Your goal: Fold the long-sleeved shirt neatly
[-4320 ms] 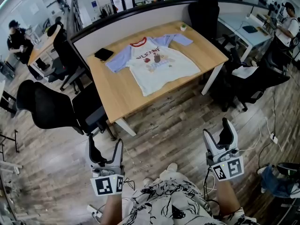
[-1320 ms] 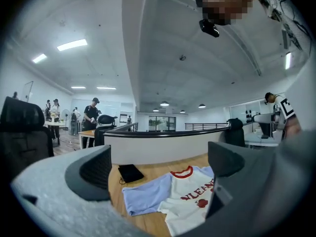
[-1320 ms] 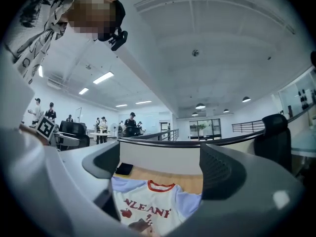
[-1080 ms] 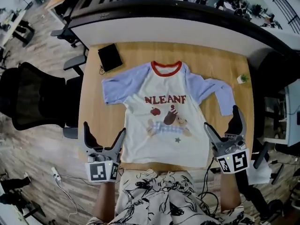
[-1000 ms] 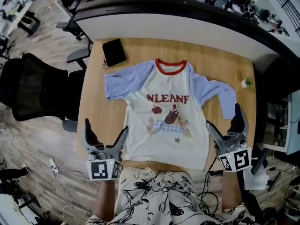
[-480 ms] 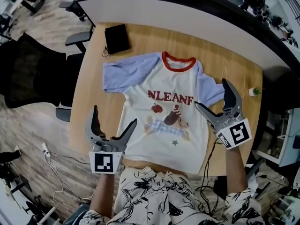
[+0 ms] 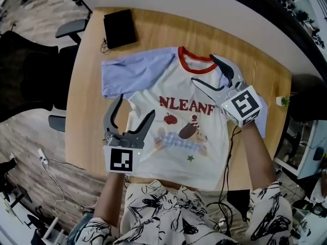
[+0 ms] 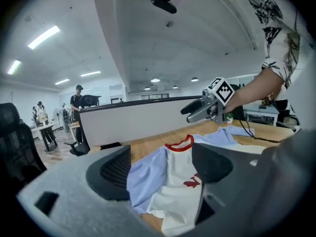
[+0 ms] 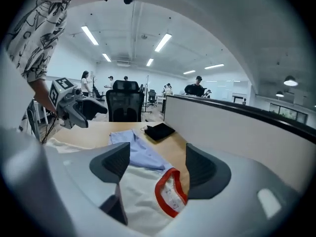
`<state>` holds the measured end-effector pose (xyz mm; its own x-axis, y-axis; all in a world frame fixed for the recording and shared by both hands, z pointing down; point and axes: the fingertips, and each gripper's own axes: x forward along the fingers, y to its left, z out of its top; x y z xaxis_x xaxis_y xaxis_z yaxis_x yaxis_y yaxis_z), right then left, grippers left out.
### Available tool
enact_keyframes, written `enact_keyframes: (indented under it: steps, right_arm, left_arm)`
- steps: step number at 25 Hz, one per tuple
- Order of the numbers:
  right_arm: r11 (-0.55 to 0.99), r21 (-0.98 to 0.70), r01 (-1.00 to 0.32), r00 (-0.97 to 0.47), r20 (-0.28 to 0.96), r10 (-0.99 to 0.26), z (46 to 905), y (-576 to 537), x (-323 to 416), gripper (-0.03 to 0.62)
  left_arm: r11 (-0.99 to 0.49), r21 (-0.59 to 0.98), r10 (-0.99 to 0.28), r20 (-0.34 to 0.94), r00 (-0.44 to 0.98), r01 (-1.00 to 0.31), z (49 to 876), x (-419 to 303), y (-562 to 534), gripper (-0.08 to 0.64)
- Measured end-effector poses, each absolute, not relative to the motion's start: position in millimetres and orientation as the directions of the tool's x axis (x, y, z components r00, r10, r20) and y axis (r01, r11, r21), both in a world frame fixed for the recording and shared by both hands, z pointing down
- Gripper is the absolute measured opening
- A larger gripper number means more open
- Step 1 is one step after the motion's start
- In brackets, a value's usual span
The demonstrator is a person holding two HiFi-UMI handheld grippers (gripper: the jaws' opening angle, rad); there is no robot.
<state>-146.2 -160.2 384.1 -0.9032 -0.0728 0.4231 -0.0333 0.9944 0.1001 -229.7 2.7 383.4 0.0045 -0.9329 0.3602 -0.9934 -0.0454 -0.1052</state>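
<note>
Long-sleeved shirt [image 7: 179, 131]: soft cloth, white body, pale blue sleeves, red collar [image 7: 190, 64]. It lies flat mid-tabletop with the hem at the near edge. Chest print [image 7: 185, 104]: "NLEANF" in red.

Tabletop [image 7: 92, 111]: pale wood, rectangular. A flat black case [image 7: 120, 28] sits at the far left corner.

Left gripper [image 7: 136, 106] and right gripper [image 7: 203, 69]: jaws partly apart, just been closing, gripping nothing.

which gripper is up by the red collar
The right gripper, over the shirt beside its red collar; the left gripper is lower, below the other sleeve. Both pairs of jaws have just been closing, with no cloth gripped.
</note>
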Motion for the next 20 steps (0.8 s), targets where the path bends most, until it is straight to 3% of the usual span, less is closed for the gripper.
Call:
enact_keyframes:
  steps: [5, 12, 20]
  right_arm:
    - [0.994, 0.057, 0.096, -0.834, 0.549, 0.049, 439, -170, -188, 0.279]
    - [0.975, 0.029, 0.220, -0.741, 0.655, 0.148, 498, -176, -230, 0.249]
    - [0.937, 0.027, 0.349, -0.593, 0.780, 0.198, 550, -177, -246, 0.132]
  left_arm:
    - [-0.101, -0.098, -0.904, 0.425, 0.051, -0.990, 426, -234, -22, 0.331]
    - [-0.143, -0.098, -0.856, 0.512, 0.073, -0.985, 490, -234, -43, 0.248]
    - [-0.131, -0.137, -0.809, 0.587, 0.026, -0.982, 541, -249, -51, 0.147]
